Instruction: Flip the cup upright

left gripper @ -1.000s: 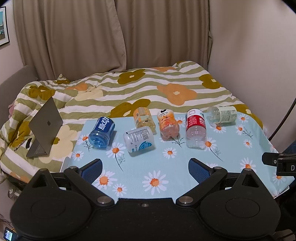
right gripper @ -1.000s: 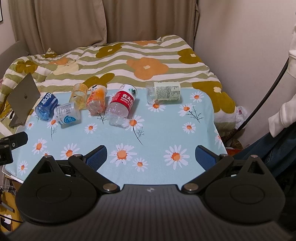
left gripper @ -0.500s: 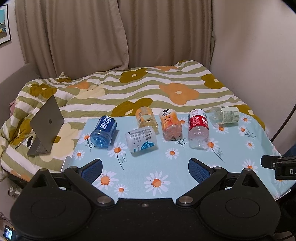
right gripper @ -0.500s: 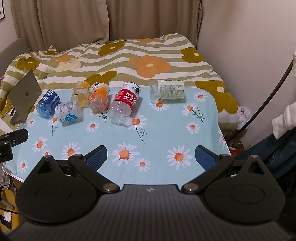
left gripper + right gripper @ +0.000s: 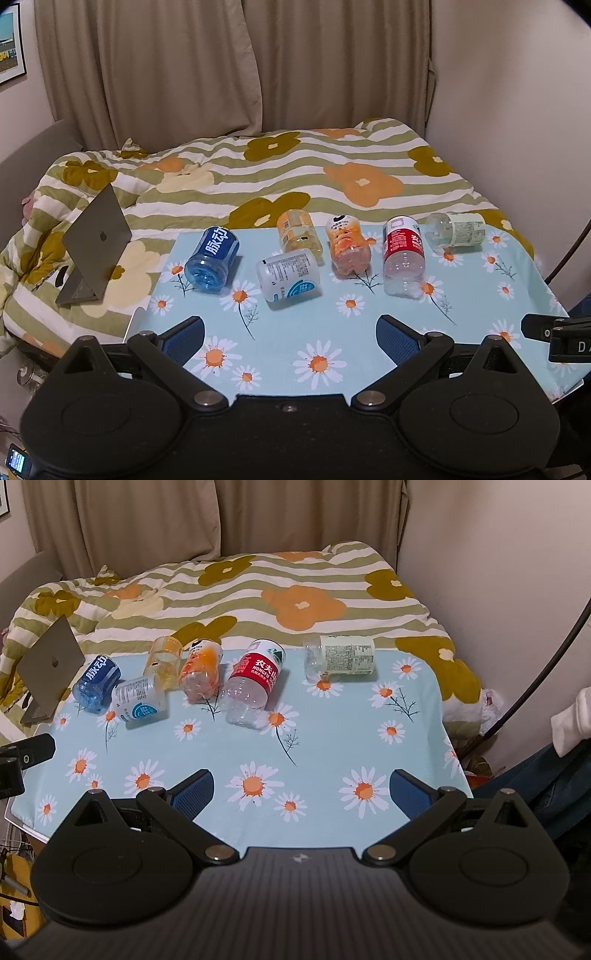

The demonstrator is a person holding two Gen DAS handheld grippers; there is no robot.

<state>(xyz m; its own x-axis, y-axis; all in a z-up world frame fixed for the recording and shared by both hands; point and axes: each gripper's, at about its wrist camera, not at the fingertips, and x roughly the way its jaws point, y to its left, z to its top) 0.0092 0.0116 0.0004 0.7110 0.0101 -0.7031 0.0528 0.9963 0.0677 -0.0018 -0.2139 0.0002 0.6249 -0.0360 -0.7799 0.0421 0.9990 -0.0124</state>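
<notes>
On daisy cloth (image 5: 332,332), six toppled cups (image 5: 402,254).

tablecloth (image 5: 332,332): light blue, white-and-orange daisies
quilt (image 5: 295,173): olive-and-white stripes, orange flowers
gripper pads (image 5: 391,338): blue
far-right cup (image 5: 340,659): seemingly clear, pale label

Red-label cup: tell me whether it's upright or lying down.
Lying down. The red-label cup rests on its side on the daisy cloth, its long axis along the cloth, clear end nearer the camera.
</notes>
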